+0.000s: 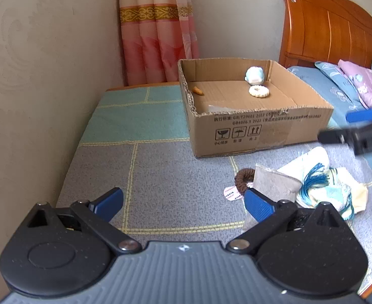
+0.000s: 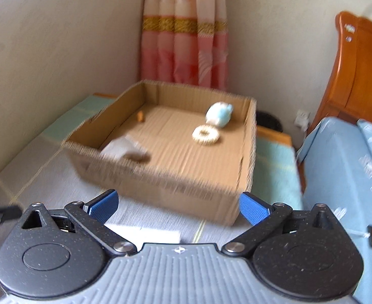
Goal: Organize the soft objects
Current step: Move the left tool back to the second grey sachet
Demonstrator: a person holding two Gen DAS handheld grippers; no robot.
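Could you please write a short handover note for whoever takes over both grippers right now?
Left gripper: open, empty, over the bedspread.
Right gripper: open, empty, in front of the cardboard box.
Done: a pale blue plush toy, cream ring, small orange piece and a grey cloth item lie in the box.
Left: brown scrunchie, grey pouch and a blue-tasselled fabric bundle lie outside the box.

Open cardboard box (image 1: 259, 129) sits on bed w/ pale blue plush (image 1: 254, 75), cream scrunchie (image 1: 259, 91), small orange bit (image 1: 198, 91), grey cloth (image 2: 121, 147) (blurred, maybe w/ brown scrunchie) inside. Outside, near the box: brown scrunchie (image 1: 243, 179), grey pouch (image 1: 274, 183), crumpled blue-white cloth (image 1: 325, 187).
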